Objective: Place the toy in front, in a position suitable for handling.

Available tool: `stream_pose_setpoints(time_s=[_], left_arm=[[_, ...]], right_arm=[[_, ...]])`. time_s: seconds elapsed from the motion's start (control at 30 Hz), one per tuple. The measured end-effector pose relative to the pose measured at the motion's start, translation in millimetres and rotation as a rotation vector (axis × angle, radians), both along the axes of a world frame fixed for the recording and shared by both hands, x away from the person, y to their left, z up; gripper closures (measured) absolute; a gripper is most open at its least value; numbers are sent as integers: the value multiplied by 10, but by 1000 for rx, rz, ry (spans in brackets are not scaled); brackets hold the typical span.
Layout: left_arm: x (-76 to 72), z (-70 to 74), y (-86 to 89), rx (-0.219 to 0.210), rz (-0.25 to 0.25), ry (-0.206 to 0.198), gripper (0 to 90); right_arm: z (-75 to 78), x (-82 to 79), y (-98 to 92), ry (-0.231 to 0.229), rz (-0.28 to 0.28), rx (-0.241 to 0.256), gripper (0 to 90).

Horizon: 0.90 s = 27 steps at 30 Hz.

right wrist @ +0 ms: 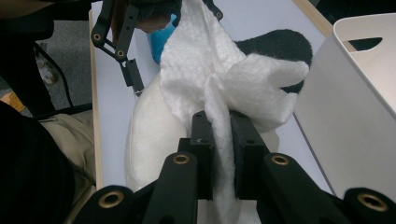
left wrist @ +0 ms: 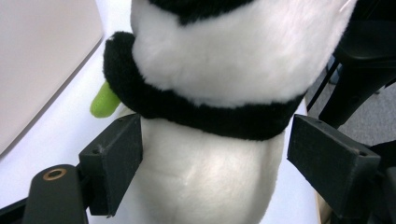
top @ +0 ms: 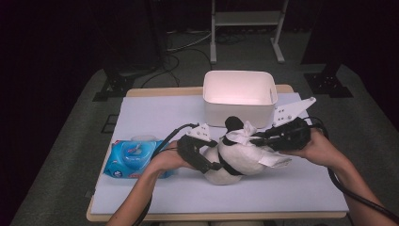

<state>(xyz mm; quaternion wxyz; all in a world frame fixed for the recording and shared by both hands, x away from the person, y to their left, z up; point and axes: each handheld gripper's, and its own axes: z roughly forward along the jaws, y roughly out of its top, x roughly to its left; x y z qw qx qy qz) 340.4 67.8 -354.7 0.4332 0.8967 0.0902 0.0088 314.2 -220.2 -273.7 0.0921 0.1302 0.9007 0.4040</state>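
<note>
A black-and-white panda plush (top: 244, 157) lies in the middle of the white mat. My left gripper (top: 207, 160) grips its white body from the left. In the left gripper view the jaws (left wrist: 215, 154) press either side of the plush (left wrist: 219, 56), just under its black band, and a small green piece (left wrist: 103, 101) sticks out beside it. My right gripper (top: 256, 140) comes in from the right, shut on a white wipe (top: 244, 133) draped over the plush's top. In the right gripper view the wipe (right wrist: 210, 70) is pinched between my jaws (right wrist: 222, 126) and spreads over the plush (right wrist: 144, 121).
A white plastic bin (top: 239, 109) stands just behind the plush, close to my right gripper; its wall (right wrist: 345, 107) is near the wipe. A blue pack of wet wipes (top: 131, 157) lies at the left of the mat (top: 282, 188), under the person's left forearm.
</note>
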Motion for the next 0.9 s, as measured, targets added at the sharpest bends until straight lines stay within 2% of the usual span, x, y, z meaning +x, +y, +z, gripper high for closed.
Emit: stream_pose_setpoints(time_s=[0.2,0.3,0.4,0.43,0.47,0.5,0.53,0.6,0.67,0.7,0.73,0.9], left_arm=[[26,-61,16,7,7,-5,159],[20,-79,-8,-2,11,1,133],[40,-105,-56,12,10,-17,135],[40,-105,-56,12,10,-17,158],[46,-107,-64,24,9,-37,195],[52,-107,-70,23,11,-27,195],[57,-84,-66,26,0,-30,280],[52,-52,-66,11,1,-28,307],[43,-2,-59,-30,4,-26,311],[43,-2,-59,-30,4,-26,312],[30,35,-78,-52,-29,-22,312],[16,67,-159,-59,-40,-28,254]], right_arm=[[-22,-9,-18,0,-6,3,805],[-29,-10,-25,-1,-9,2,805],[-47,-1,-35,1,-12,0,805],[-47,-1,-35,1,-12,0,805],[-56,1,-41,4,-17,-2,804],[-56,1,-41,4,-17,-2,804],[-67,7,-52,0,-30,-4,805],[-73,14,-80,-1,-34,2,805],[-75,13,-95,6,-37,10,805],[-75,13,-95,6,-37,10,805],[-76,4,-92,10,-34,10,805],[-70,-1,-58,12,-23,2,805]])
